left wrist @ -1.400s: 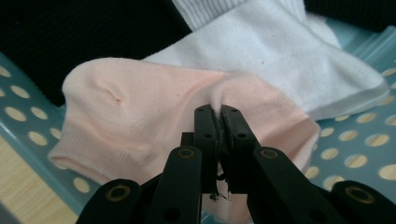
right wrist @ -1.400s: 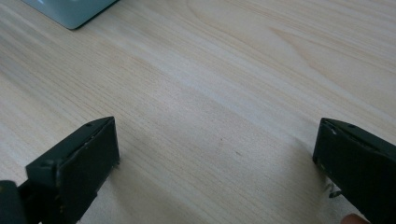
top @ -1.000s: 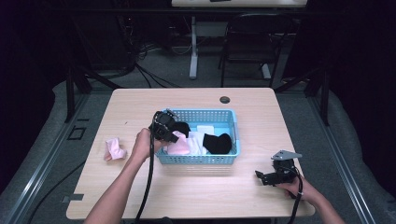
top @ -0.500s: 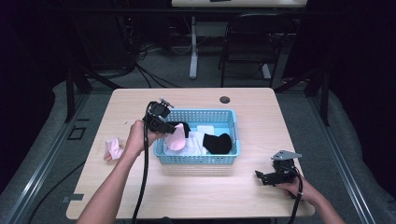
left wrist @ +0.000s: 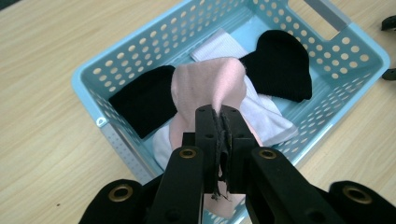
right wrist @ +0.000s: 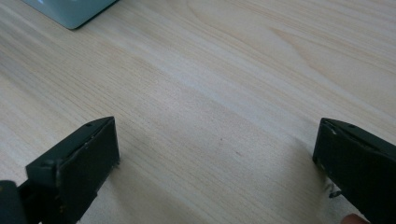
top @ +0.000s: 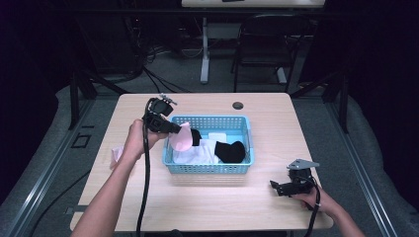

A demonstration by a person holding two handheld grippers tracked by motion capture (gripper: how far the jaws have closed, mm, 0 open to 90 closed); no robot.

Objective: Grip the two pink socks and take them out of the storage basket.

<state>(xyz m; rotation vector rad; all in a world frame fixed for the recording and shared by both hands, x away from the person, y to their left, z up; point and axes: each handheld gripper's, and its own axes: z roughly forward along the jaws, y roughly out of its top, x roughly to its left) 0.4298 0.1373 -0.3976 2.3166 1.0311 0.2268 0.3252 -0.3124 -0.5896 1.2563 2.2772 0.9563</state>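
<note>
**Gripper pinch on pink sock is thin, could slip mid-lift**

Left gripper has its jaws pressed together on a fold of the pink sock, caught only at the very tips. In the left gripper view the fabric bunches up between the pads and the rest hangs loose below, over the near left end of the blue basket. In the high view the same left gripper holds the pink sock above the basket's left rim, toe end dangling just inside it.

Risks, judged from this:
- Grip is on a small pinch of soft knit. A quick swing or jerk could pull the fold out, and the sock would drop back in or land half over the rim.
- Hanging end is close to the basket wall and its holes. If the lift goes sideways before it clears the rim, the sock could snag or drag the light basket along the counter.
- A black sock lies right under the pink one and may be touching it; it could cling and get dragged out too. Cannot tell if they are really in contact.
- White sock and a second black sock farther back look safely apart from the lift.

Right gripper rests low over bare counter, jaws wide apart, nothing between them. In the high view it sits well right of the basket, so no help if the sock slips.

Another pink sock lies on the counter left of the basket, likely the drop spot; a careless release could miss it.
</note>
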